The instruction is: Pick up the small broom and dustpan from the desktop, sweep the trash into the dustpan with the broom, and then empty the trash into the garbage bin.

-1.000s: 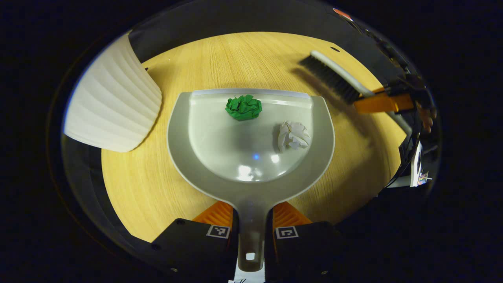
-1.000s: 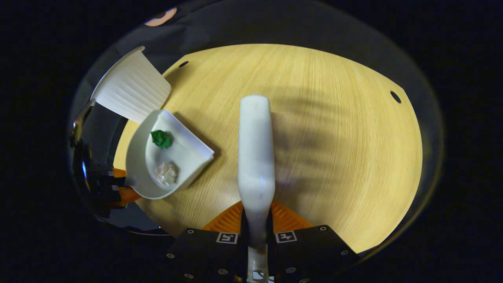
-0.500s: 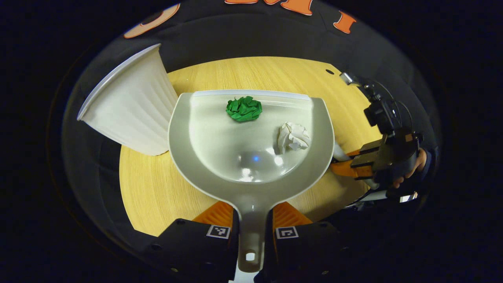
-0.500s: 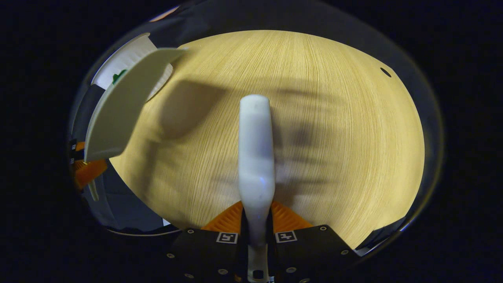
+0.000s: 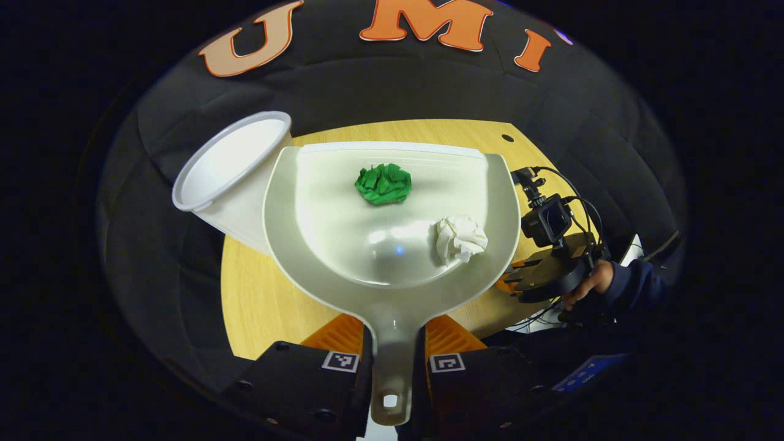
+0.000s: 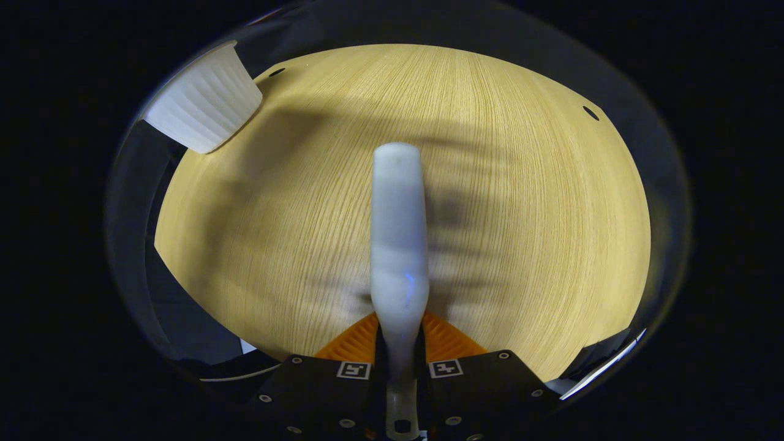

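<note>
My left gripper (image 5: 392, 355) is shut on the handle of the grey dustpan (image 5: 343, 245), which I hold lifted above the wooden desktop (image 5: 269, 306). Inside the pan lie a green paper ball (image 5: 383, 183) and a white paper ball (image 5: 460, 237). The pan's far left corner overlaps the white ribbed garbage bin (image 5: 229, 162), whose open mouth faces me. My right gripper (image 6: 399, 352) is shut on the white broom handle (image 6: 399, 245), held over the desktop (image 6: 520, 214); its bristles are hidden. In the left gripper view the right gripper (image 5: 539, 275) and a hand sit at the right.
The bin (image 6: 202, 110) stands at the desk's far left corner in the right gripper view. Small holes (image 6: 590, 113) mark the desk's far edge. The black booth wall rises behind the desk.
The dustpan has risen and tilted up, so the bin's open mouth now shows beside its left corner. It has left the right gripper view. The broom stayed roughly in place.
</note>
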Demonstrator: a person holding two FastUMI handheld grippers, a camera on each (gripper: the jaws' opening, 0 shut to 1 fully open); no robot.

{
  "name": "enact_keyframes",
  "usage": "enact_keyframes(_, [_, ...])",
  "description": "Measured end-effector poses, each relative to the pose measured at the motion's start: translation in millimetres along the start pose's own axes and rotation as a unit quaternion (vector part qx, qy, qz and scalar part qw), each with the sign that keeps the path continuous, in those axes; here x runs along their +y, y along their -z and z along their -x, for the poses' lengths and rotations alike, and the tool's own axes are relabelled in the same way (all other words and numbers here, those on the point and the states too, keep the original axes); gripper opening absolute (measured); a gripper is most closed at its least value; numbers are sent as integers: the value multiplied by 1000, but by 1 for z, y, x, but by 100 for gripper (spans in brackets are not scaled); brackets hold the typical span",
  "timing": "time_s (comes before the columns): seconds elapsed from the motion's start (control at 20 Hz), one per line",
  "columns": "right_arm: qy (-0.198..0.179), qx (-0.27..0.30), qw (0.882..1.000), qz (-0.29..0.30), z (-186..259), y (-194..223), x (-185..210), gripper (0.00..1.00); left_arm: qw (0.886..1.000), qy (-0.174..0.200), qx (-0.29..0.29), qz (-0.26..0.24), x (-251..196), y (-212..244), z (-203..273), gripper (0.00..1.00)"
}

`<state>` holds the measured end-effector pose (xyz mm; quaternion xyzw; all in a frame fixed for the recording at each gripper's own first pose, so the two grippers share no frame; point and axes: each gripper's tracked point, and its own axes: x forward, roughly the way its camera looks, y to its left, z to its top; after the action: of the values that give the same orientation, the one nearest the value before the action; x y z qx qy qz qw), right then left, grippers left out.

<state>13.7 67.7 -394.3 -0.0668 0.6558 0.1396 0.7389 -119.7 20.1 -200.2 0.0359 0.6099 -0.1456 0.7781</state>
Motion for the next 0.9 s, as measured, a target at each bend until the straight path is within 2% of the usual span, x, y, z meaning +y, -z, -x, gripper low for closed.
enact_keyframes(0.25, [0,-1,1000,7,-4,-2,1,21,1000,-11,-1,8,31,-25,41,28])
enact_keyframes(0.5, [-16,1,1000,1,-6,2,1,24,998,-60,-13,34,101,-45,72,28])
enact_keyframes(0.6, [-15,-3,1000,-4,-5,1,-2,25,996,-72,-11,59,130,-44,73,27])
enact_keyframes(0.75, [-19,-4,1000,-8,-6,2,-2,33,992,-101,3,81,182,-38,68,28])
enact_keyframes(0.8, [-20,-4,1000,-9,-6,0,-3,44,990,-112,8,88,199,-35,66,27])
enact_keyframes(0.85, [-21,-5,1000,-10,-7,1,-3,34,989,-122,14,88,212,-35,65,27])
enact_keyframes(0.9, [-21,-6,1000,-11,-7,-1,-3,35,987,-130,20,91,225,-33,63,27])
